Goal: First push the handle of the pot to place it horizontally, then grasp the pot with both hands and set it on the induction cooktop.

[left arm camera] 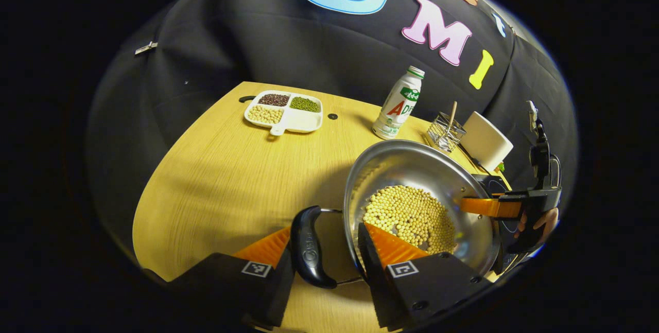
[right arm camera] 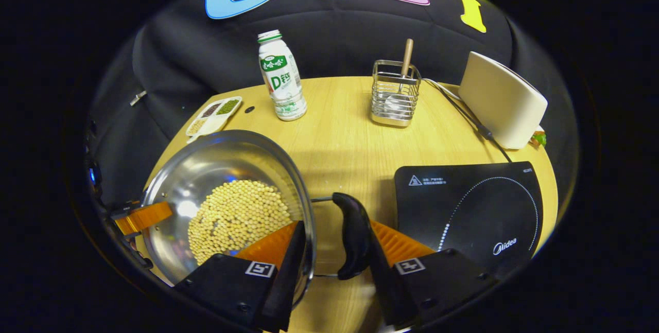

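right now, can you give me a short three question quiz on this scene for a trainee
1. True or false: the pot already sits on the induction cooktop.
2. What lies in the pot? a) water b) pale round beans c) noodles
3. Fill in: the wooden-handled tool stands in the wire ___.

Key: 1 false, the pot is beside the cooktop; 2 b; 3 basket.

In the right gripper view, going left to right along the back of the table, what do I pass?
Divided dish → bottle → wire utensil holder → white box.
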Available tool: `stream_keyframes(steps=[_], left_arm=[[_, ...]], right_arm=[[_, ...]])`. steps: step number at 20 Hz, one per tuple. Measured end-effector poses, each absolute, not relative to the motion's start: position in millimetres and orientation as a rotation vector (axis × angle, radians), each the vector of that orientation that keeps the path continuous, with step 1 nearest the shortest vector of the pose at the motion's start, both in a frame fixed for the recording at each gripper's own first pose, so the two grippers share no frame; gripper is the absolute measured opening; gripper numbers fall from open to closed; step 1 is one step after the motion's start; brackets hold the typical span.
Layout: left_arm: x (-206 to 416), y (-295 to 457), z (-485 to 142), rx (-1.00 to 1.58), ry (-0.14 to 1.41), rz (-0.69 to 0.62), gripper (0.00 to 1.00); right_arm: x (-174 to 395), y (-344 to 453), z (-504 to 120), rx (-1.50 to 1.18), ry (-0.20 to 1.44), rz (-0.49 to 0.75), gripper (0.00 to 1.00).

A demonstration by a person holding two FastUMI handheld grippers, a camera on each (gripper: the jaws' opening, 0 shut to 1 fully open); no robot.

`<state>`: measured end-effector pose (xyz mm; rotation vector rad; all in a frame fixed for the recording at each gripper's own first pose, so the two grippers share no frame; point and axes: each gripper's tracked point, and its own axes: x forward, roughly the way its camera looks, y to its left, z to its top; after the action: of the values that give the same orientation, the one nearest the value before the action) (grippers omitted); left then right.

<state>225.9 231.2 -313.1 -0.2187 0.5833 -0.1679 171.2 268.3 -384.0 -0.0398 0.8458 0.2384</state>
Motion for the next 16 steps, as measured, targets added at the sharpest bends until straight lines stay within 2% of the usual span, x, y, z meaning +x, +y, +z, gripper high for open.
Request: stream_keyframes(steps=[5, 7, 8, 16], left_arm=[[225, 234, -313, -0.215, 0.582, -0.138, 0.63], [228, 233, -315, -0.205, 0.574, -0.132, 0.57], [229, 233, -315, -0.194, 0.574, -0.131, 0.58], [201, 222, -284, -0.16, 0.574, -0.113, 0.56]], right_arm=[[165, 268, -379, -0.024, 0.836, 0.236, 0.64], [164, 269, -381, -0.029, 0.832, 0.233, 0.6], [160, 268, -381, -0.026, 0.833, 0.229, 0.57], [141, 255, -354, -0.013, 0.827, 0.248, 0.57]])
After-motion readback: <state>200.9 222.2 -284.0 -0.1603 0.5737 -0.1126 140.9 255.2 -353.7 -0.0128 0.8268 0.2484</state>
